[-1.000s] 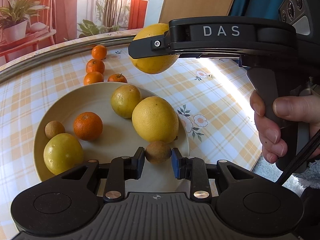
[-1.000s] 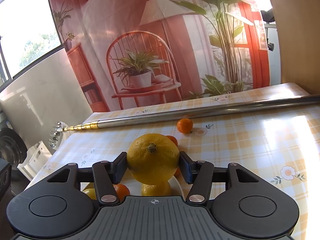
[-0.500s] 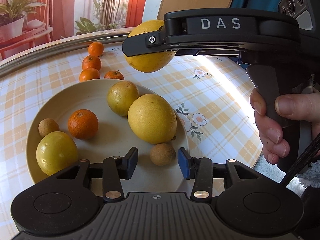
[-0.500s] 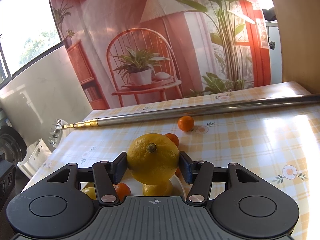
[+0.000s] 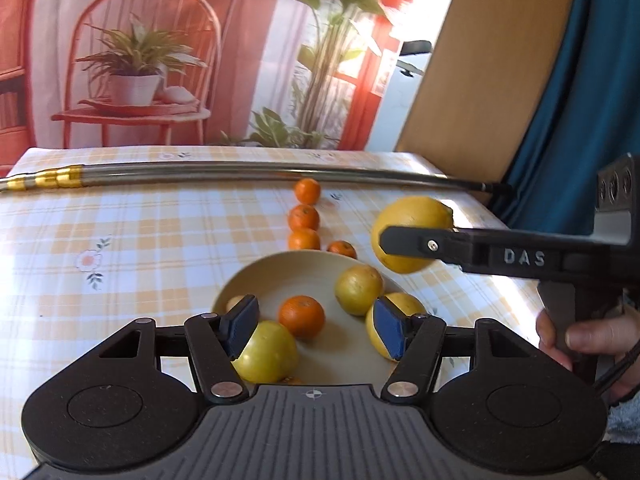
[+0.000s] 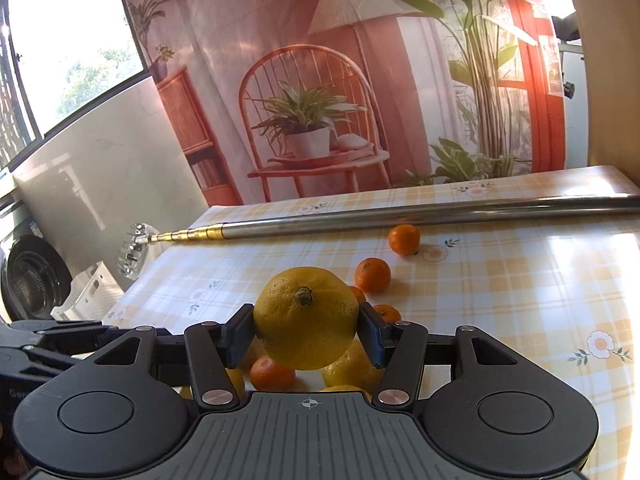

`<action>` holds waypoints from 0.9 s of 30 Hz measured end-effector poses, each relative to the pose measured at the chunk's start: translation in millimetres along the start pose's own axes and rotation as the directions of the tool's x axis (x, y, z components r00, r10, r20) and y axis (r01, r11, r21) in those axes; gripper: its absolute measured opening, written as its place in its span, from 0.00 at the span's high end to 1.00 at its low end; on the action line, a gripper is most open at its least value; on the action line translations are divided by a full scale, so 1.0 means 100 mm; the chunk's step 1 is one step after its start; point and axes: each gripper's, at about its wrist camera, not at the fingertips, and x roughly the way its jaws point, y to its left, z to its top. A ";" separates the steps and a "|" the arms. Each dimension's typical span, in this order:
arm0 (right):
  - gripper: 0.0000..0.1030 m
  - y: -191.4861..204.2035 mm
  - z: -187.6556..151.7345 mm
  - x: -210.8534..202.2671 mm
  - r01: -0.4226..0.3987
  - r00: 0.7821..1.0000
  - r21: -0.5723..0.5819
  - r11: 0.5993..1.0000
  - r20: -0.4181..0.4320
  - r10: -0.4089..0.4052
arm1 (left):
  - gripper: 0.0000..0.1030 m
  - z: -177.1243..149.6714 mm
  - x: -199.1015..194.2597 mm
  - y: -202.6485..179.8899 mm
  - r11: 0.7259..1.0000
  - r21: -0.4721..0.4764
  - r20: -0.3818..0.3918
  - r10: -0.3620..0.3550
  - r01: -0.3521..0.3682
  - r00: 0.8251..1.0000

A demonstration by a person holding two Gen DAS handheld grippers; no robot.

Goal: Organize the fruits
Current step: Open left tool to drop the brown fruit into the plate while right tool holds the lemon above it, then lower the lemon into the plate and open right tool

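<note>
Nearest to me, the left gripper point(image 5: 316, 330) is hanging with its blue-padded fingers point(image 5: 387, 332) spread wide, gripping nothing. It is hovering over the near part of a beige plate point(image 5: 256, 276). On that plate a yellow-green fruit point(image 5: 266, 350) is lying just under the left finger, a mandarin point(image 5: 301, 316) is sitting between the fingers further in, and a smaller yellow fruit point(image 5: 359, 290) is resting beyond it toward the right.

Off to the right, a hand point(image 5: 588, 340) is holding the right gripper point(image 6: 306, 332), which is clamping a large yellow citrus point(image 6: 306, 316) firmly between both pads, stem end facing the camera. The fruit is hanging in the air above the plate's far right edge, clear of the checked tablecloth point(image 5: 160, 232).

Beyond the plate, four loose mandarins point(image 5: 304, 217) are lying in a rough line leading away across the table. Farthest back, a telescopic metal pole point(image 6: 360, 220) is lying across the table.
</note>
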 end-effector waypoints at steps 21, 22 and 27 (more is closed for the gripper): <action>0.51 0.35 -0.39 0.23 -0.145 0.943 0.037 0.989 -0.296 0.150 | 0.15 0.01 -0.38 0.32 0.963 -0.113 0.069 0.252 -0.243 0.965; 0.51 0.36 -0.40 0.24 -0.147 0.939 0.036 0.988 -0.308 0.151 | 0.14 0.00 -0.39 0.33 0.962 -0.115 0.067 0.257 -0.248 0.964; 0.51 0.34 -0.46 0.26 -0.154 0.924 0.058 0.986 -0.345 0.164 | 0.14 -0.01 -0.38 0.37 0.956 -0.130 0.055 0.272 -0.264 0.961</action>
